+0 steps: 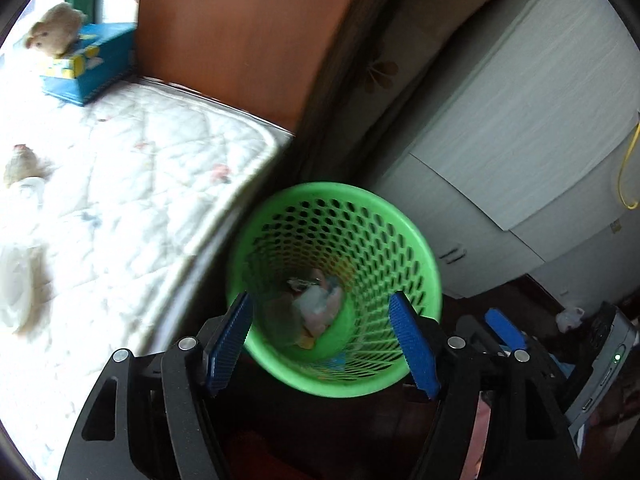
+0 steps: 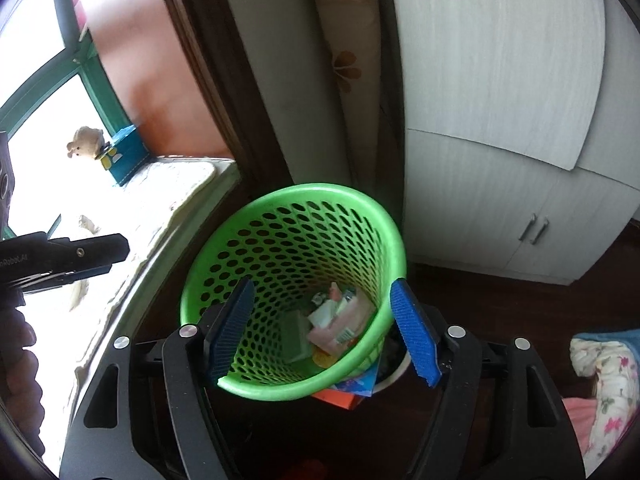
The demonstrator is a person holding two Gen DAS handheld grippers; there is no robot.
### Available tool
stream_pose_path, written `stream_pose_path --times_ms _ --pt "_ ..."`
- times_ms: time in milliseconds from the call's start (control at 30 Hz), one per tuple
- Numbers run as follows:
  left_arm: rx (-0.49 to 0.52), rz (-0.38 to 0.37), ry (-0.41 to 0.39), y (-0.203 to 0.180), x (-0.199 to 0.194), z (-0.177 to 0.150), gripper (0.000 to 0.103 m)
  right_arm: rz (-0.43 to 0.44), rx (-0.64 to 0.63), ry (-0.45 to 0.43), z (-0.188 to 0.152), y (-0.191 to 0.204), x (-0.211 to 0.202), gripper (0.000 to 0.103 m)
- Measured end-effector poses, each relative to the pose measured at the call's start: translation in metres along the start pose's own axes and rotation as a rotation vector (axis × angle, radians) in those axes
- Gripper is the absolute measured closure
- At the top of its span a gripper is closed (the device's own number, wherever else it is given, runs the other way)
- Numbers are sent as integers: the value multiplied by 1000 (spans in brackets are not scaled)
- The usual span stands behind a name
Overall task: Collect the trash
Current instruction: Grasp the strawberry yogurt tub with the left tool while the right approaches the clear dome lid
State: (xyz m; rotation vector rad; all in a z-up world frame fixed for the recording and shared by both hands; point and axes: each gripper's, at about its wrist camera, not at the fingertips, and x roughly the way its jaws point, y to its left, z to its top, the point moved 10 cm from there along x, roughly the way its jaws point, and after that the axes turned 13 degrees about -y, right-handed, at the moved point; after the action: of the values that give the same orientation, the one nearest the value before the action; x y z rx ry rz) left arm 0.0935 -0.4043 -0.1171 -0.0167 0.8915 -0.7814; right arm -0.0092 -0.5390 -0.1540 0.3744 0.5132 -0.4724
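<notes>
A bedroom corner: at left, a white quilted mattress [image 1: 132, 184] runs under a green-framed window [image 2: 86, 68], its rounded edge ending just beside the one green perforated wastebasket [image 1: 412, 248] standing on dark floor. One plush toy [image 1: 52, 32] sits on one blue box [image 1: 96, 60] at the mattress's far end against an orange headboard [image 1: 240, 36]. Crumpled paper and wrappers [image 2: 336, 320] lie heaped at the bottom of the basket; their number cannot be told. The left gripper [image 1: 324, 344] hangs above the basket's mouth, its two blue pads spread with nothing between them. The right gripper [image 2: 326, 328] likewise stands apart and empty over the rim, a colourful packet [image 2: 356, 386] showing under the basket's near edge. To the right, a white cabinet [image 2: 500, 160] with two handles [image 2: 534, 229] closes off the corner, leaving a strip of bare floor beside the basket.
</notes>
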Motion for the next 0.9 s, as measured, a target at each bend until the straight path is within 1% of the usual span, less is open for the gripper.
stream_pose_path --times_ms 133,233,267,300,500,533,567,600,700,733,833,900 --pt "1 64 -41 31 -24 5 35 29 -26 -5 2 19 -2 30" --pt "-27 104 -64 59 -41 7 34 56 -43 -8 4 38 -2 28" --pt "-38 118 -73 69 -46 7 31 67 -50 -7 4 46 -2 28" --pt "-51 131 -86 79 -53 8 31 76 -59 -8 5 53 -1 28" --pt "-112 205 -118 138 -86 6 30 139 -109 -8 6 100 -1 28" --pt "-126 220 -122 149 -90 5 29 148 -118 -7 6 107 0 28" --pt "-139 235 -126 159 -94 5 25 155 -125 -6 6 114 1 28" --pt "-151 250 -133 169 -98 4 24 165 -131 -4 6 121 2 28" --pt "-164 297 -149 199 -108 4 22 193 -147 0 6 141 4 27" --pt "-172 311 -148 210 -110 3 19 202 -154 0 6 147 5 27" --pt "-212 329 -146 239 -110 1 15 229 -170 3 4 165 7 26" --pt "-231 344 -131 256 -108 -2 14 246 -181 6 3 177 8 26"
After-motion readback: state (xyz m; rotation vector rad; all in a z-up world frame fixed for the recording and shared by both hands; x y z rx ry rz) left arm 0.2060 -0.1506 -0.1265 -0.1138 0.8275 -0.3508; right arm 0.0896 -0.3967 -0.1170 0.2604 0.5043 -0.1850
